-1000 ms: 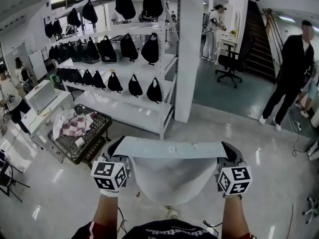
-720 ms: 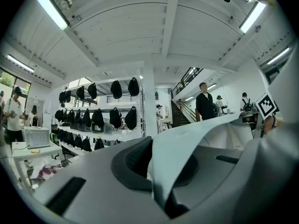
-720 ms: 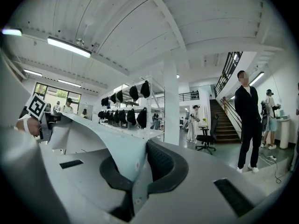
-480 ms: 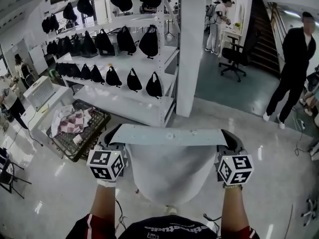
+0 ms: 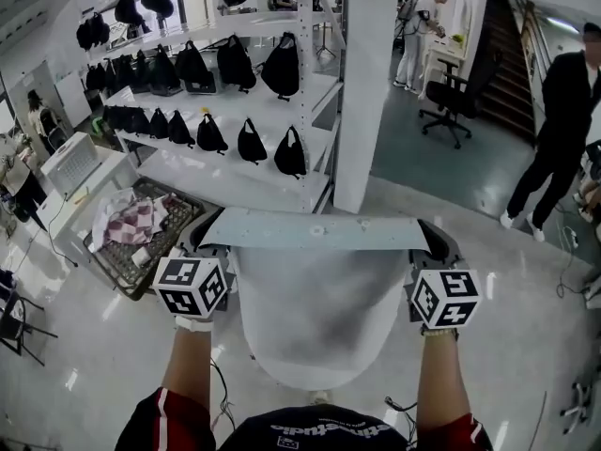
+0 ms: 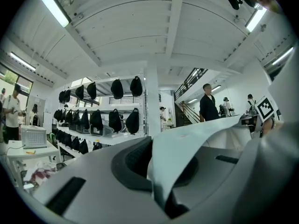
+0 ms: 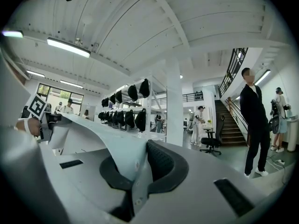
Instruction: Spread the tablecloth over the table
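A pale grey tablecloth (image 5: pixel 315 299) hangs in the air in front of me, its top edge pulled straight between my two grippers. The left gripper (image 5: pixel 208 247) is shut on the cloth's left top corner, the right gripper (image 5: pixel 434 242) on its right top corner. In the left gripper view the cloth (image 6: pixel 187 139) runs out of the pinched jaws of the left gripper (image 6: pixel 159 171) to the right. In the right gripper view the cloth (image 7: pixel 117 143) leaves the right gripper (image 7: pixel 138 171) to the left. The cloth's lower part sags in a rounded fold over the floor.
Ahead stand a white shelving rack (image 5: pixel 235 172) with several black bags and a white pillar (image 5: pixel 366 92). A black wire cart (image 5: pixel 141 252) with a checked cloth is at the left, beside a white table (image 5: pixel 84 191). A person in black (image 5: pixel 563 130), an office chair (image 5: pixel 451 101) and stairs (image 5: pixel 512 54) are at the right.
Both grippers have carried the stretched cloth forward toward the rack and pillar, which now look closer. Both stay shut on the cloth's corners.
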{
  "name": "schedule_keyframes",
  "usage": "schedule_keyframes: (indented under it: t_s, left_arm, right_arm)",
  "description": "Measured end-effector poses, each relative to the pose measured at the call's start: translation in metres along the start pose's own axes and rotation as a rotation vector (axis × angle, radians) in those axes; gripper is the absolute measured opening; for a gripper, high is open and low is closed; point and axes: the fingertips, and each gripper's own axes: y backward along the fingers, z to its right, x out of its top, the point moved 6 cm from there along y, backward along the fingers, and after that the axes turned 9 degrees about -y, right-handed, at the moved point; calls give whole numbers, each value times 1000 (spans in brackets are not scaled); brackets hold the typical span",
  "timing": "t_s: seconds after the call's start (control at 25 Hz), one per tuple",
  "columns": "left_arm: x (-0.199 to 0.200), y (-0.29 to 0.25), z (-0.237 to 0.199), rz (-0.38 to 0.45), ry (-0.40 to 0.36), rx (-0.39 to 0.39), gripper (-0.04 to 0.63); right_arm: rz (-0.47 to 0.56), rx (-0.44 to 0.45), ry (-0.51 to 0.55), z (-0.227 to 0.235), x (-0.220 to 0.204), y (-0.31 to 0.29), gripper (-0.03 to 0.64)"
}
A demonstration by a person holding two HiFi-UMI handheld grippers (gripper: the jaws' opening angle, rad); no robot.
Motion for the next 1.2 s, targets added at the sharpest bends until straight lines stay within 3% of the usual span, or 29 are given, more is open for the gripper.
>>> schedule_keyframes:
  t_s: [0.28,0.6,0.76,1.2]
  left_arm:
    - [21,-51,-9,29,-30,18,21]
    - [48,-77,-8,124,-97,37,21]
    - [25,-82,-2,86,-100,32,21]
    - [-38,-66,13,-47,-17,12,21]
  right_arm:
    - [48,-10,16,22,28,-43,40]
    - [157,-31,42,40,62,-56,38]
    - [121,-28,26,47,44,-64,38]
    - [-28,-22,-8,47,-20,-61,38]
